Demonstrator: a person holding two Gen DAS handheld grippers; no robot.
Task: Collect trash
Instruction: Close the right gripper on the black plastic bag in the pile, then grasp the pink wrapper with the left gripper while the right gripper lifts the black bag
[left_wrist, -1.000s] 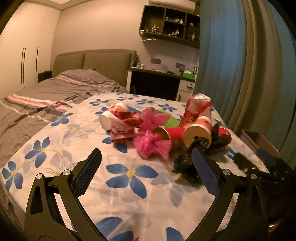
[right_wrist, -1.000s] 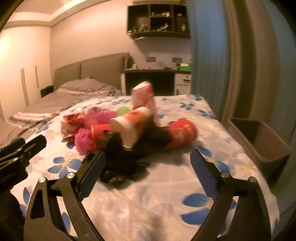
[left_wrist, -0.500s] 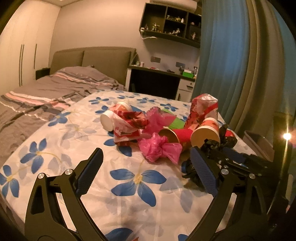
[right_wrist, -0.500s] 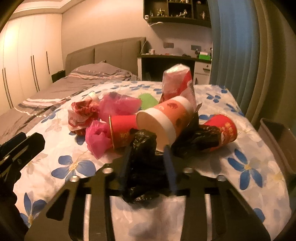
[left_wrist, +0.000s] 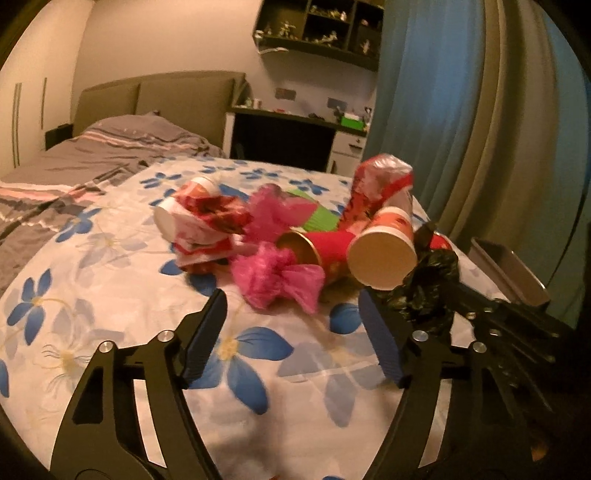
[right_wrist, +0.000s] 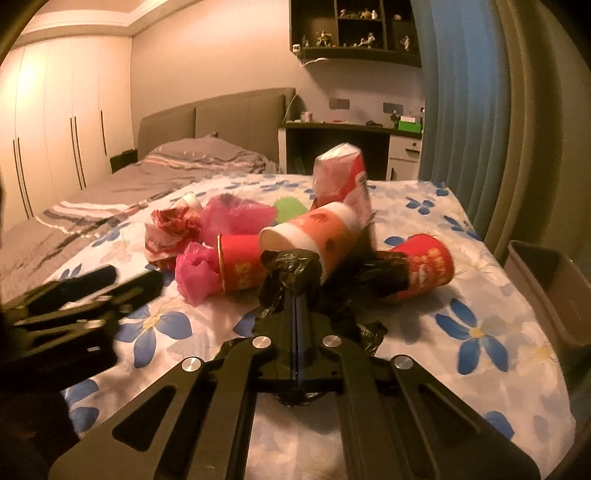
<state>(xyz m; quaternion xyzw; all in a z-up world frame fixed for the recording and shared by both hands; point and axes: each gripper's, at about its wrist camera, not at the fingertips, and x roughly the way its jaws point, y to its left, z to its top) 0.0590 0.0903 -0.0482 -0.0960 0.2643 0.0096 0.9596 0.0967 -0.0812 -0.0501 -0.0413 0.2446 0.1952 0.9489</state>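
Nearest, my right gripper (right_wrist: 296, 295) has its fingers pressed together on a crumpled black plastic bag (right_wrist: 291, 269) that lies at the near edge of the trash pile on the white bedspread with blue flowers (right_wrist: 476, 332). I judge the bag feather-light, limp and slippery; a pinch on a thick bunched fold, as here, should hold better than a single layer, and trailing film may drag neighbouring cups when it is raised.

My left gripper (left_wrist: 291, 332) is spread wide, holding nothing, low over the bedspread just short of a crumpled pink plastic bag (left_wrist: 277, 278). That bag should behave likewise: soft, weightless, best taken at its knotted waist.

Behind these lie a red paper cup with a gold rim (right_wrist: 242, 264) and an orange-and-white paper cup (right_wrist: 314, 236), both on their sides and touching. They are light, thin-walled and easily crushed; I would grip across the rim, gently. A second red paper cup (right_wrist: 424, 262) lies to the right, with black film against it.

Farther back sit a red-and-white crumpled wrapper (right_wrist: 170, 229), a green cup (left_wrist: 314, 218) and an upright red-and-white carton (right_wrist: 341, 177).

At far right, off the bed, a grey bin (right_wrist: 546, 295) stands open.
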